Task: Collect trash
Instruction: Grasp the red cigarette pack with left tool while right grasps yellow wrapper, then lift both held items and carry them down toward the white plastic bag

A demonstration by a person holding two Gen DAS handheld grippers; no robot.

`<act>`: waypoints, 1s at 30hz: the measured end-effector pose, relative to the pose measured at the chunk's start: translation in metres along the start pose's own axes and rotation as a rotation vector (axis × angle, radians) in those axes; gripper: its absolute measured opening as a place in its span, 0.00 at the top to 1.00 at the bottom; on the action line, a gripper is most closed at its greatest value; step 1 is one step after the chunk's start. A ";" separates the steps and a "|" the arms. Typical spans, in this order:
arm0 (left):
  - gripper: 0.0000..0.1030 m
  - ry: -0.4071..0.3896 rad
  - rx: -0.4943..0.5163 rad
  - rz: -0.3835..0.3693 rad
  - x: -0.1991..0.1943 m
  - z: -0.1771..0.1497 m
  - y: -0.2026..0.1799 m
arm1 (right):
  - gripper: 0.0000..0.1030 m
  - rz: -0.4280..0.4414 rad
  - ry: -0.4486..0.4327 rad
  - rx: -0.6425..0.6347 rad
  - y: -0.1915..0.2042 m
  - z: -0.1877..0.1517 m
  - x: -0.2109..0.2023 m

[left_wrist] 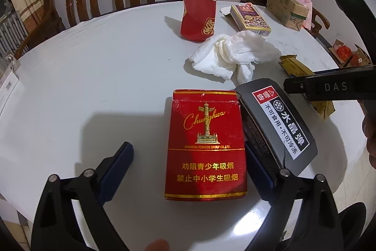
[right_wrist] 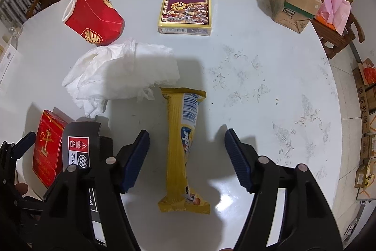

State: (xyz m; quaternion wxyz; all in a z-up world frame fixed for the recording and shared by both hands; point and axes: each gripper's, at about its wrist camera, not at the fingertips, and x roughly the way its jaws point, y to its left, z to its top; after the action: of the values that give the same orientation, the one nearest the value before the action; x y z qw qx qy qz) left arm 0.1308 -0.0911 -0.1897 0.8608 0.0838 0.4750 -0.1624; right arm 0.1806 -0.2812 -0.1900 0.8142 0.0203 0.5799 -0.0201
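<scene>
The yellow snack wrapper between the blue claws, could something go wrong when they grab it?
Maybe. The yellow wrapper lies flat on the table between the right claw's open fingers, so it could crumple or slide out when squeezed. The tissue touches its far end and might get dragged along. On the other side, the left claw's right finger sits tight between the red cigarette pack and the black packet, so it might nudge that packet.
</scene>
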 end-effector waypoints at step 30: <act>0.48 -0.061 -0.064 -0.030 -0.033 0.005 0.010 | 0.93 0.002 -0.064 -0.043 0.028 -0.007 -0.025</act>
State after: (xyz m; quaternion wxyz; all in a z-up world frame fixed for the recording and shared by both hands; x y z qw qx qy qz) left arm 0.1222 -0.0766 -0.1595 0.8747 0.0442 0.4545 -0.1626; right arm 0.1678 -0.2524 -0.1685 0.8325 0.0029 0.5540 -0.0076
